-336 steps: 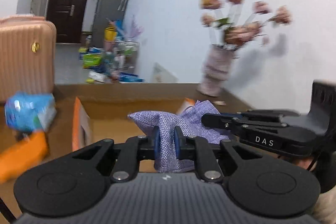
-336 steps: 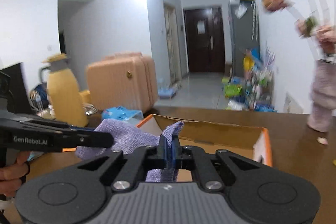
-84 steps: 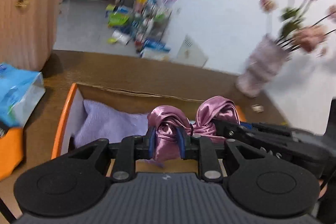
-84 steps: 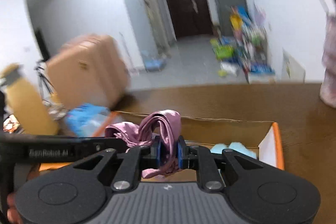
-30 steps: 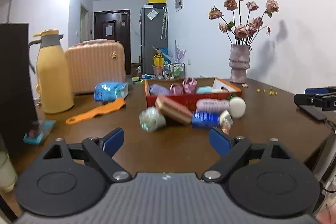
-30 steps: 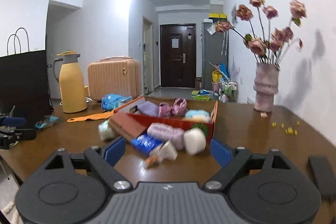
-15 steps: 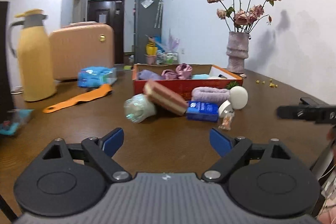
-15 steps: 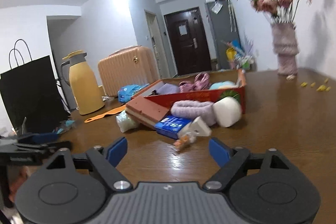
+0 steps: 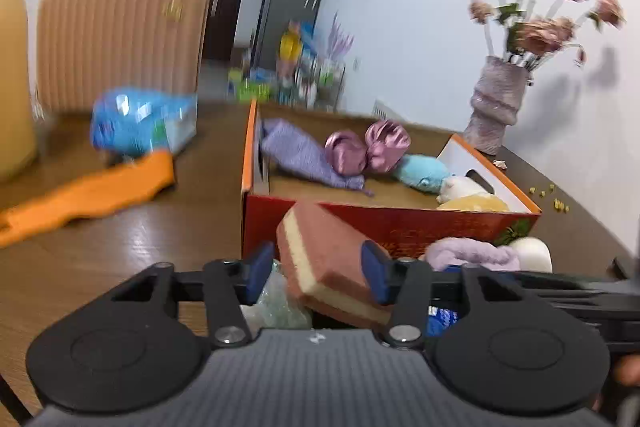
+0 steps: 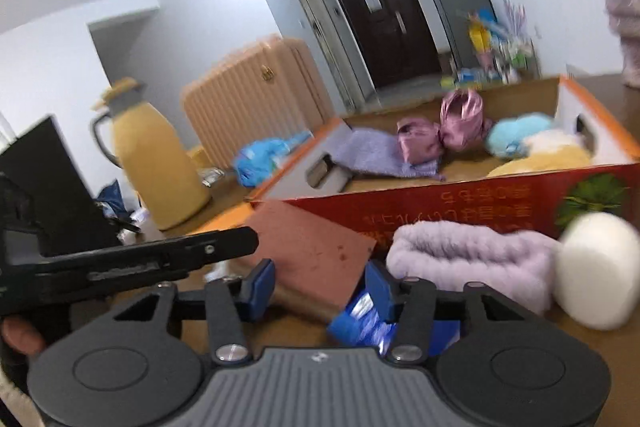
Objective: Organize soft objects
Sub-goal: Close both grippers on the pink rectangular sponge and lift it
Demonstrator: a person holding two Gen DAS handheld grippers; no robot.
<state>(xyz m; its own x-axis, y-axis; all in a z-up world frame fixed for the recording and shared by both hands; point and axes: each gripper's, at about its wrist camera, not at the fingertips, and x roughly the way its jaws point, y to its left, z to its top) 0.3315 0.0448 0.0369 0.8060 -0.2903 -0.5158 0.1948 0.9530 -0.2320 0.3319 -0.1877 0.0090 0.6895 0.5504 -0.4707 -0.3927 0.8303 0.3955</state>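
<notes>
left claw (image 9: 316, 277) closing round sponge (image 9: 328, 267) | right claw (image 10: 320, 287) likewise

Left gripper (image 9: 316, 273): black linkage fingers, blue pads (image 9: 259, 269), silver pivot screws, two round black discs flanking a ribbed grey housing with a small white logo. Right gripper (image 10: 320, 285): same build, blue pads, silver screws, ribbed grey body. Hand (image 10: 20, 337) is only partly visible at frame edge.
</notes>
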